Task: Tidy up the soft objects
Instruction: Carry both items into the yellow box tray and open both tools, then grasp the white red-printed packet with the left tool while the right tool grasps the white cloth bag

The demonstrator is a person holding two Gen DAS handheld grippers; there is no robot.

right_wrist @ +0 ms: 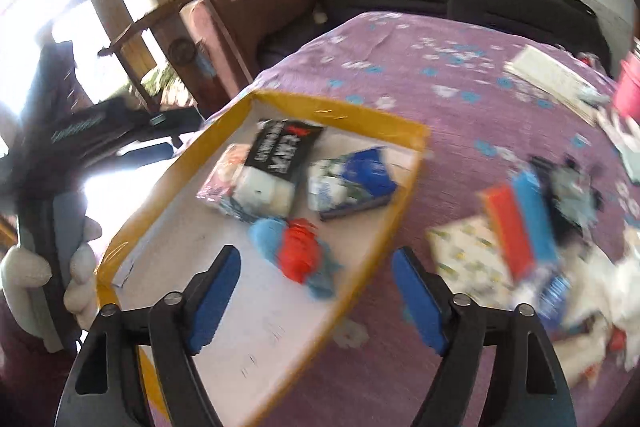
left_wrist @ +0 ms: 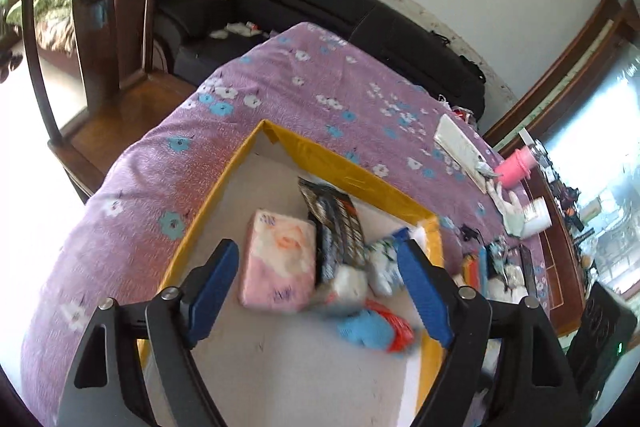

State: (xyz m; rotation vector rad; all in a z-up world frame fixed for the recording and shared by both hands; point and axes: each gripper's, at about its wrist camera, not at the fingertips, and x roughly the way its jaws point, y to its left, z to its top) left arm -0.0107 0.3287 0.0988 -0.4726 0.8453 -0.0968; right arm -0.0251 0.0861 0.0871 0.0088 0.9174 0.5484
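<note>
A shallow box with a yellow rim (left_wrist: pixel 340 163) (right_wrist: pixel 340 111) lies on the purple flowered cloth. In it are a pink tissue pack (left_wrist: pixel 280 259) (right_wrist: pixel 224 171), a black packet (left_wrist: pixel 336 223) (right_wrist: pixel 288 147), a blue-and-white tissue pack (left_wrist: pixel 384 263) (right_wrist: pixel 352 183), a white soft thing (left_wrist: pixel 348 283) (right_wrist: pixel 264 193) and a blue-and-red soft toy (left_wrist: pixel 376 327) (right_wrist: pixel 296 255). My left gripper (left_wrist: pixel 316 259) is open and empty above the box. My right gripper (right_wrist: pixel 316 267) is open and empty over the box's right edge, just above the toy.
A pile of loose soft items (right_wrist: pixel 532 227) (left_wrist: pixel 488 267) lies on the cloth right of the box. A white flat pack (left_wrist: pixel 460 147) (right_wrist: pixel 552 79), a pink cup (left_wrist: pixel 516 167) (right_wrist: pixel 628 87) and a white cup (left_wrist: pixel 536 215) stand beyond. A wooden chair (left_wrist: pixel 120 75) is at left.
</note>
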